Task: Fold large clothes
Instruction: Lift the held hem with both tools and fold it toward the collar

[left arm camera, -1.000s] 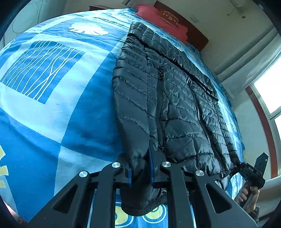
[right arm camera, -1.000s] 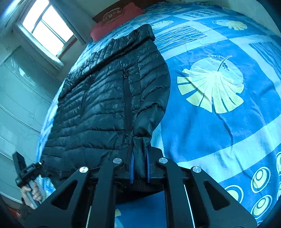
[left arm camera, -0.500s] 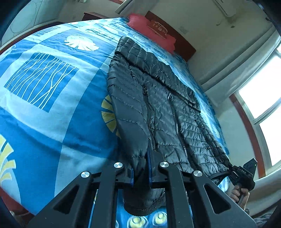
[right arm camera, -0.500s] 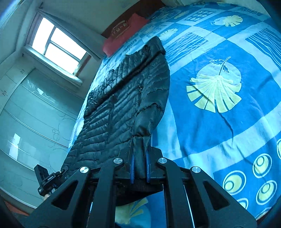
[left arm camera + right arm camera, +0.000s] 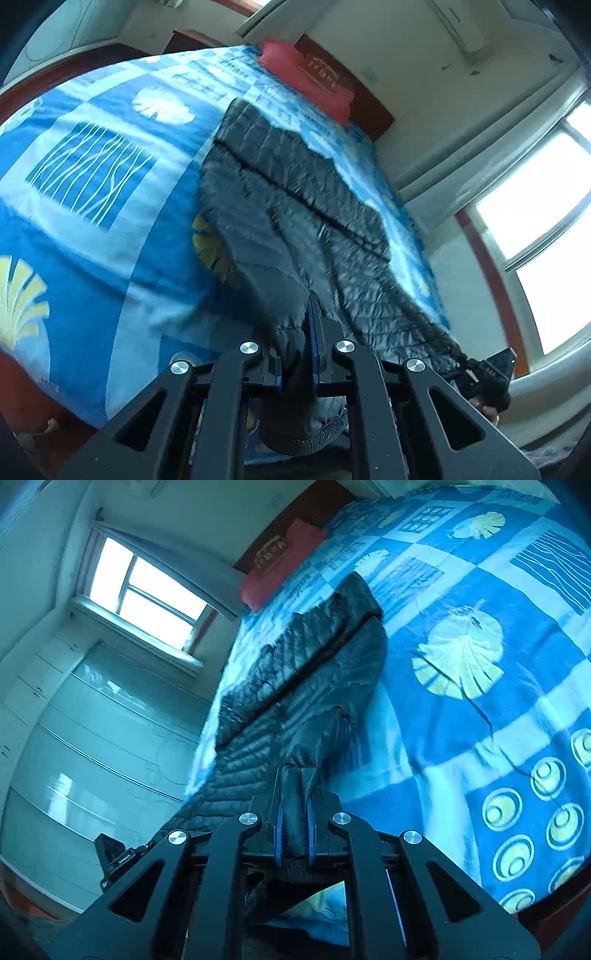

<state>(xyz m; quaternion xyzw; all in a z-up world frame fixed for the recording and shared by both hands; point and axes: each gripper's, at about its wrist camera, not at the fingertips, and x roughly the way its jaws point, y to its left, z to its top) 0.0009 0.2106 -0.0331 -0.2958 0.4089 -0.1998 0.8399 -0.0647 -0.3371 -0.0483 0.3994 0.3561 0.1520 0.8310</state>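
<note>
We have lifted both corners of jacket (image 5: 295,206) higher off bed (image 5: 92,206). Near end now hangs raised; far end remains on bed. Left gripper (image 5: 297,354) and right gripper (image 5: 294,830) have tilted upward: more wall and window (image 5: 144,594) now shown. Yellow leaf print uncovered beside jacket's left edge.

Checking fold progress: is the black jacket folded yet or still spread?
Spread: the jacket lies lengthwise along the bed, no crosswise fold, near end clamped in both grippers.
</note>
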